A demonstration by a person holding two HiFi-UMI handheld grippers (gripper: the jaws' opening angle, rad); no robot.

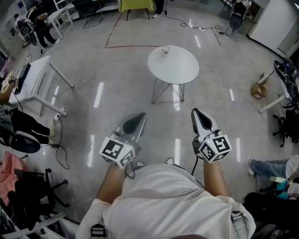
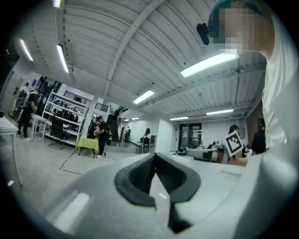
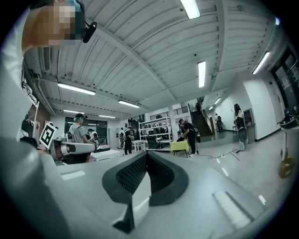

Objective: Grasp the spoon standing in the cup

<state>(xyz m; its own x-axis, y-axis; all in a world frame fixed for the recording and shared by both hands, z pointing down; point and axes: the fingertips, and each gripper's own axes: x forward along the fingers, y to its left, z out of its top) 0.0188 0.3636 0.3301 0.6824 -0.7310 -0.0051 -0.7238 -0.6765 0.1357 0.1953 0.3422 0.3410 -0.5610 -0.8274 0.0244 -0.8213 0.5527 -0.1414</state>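
Table: round, white, on thin metal legs, standing on the grey floor.
Cup: upright on the table, at its far edge; small in the head view.
Spoon: too small to make out at the cup in the head view.
Left gripper: on the near side of the table, well apart from it and left of its centre; held close to the person's torso and pointing toward the table.
Left gripper fingers: the left gripper has its dark pads together at the tips, with nothing between them.
Right gripper: on the near side of the table, well apart from it and just right of its centre; level with the left gripper and pointing toward the table.
Right gripper fingers: the right gripper has its ribbed pads together at the tips, with nothing between them.
Marker cubes: one on each gripper, at the end farthest from the table.
Floor tape: red line just beyond the table, on its left.
Yellow stand: well beyond the table; it also shows in the left gripper view and the right gripper view, with people beside it.
Bench: white, well to the left of the table.
Box: brown, well to the right of the table.
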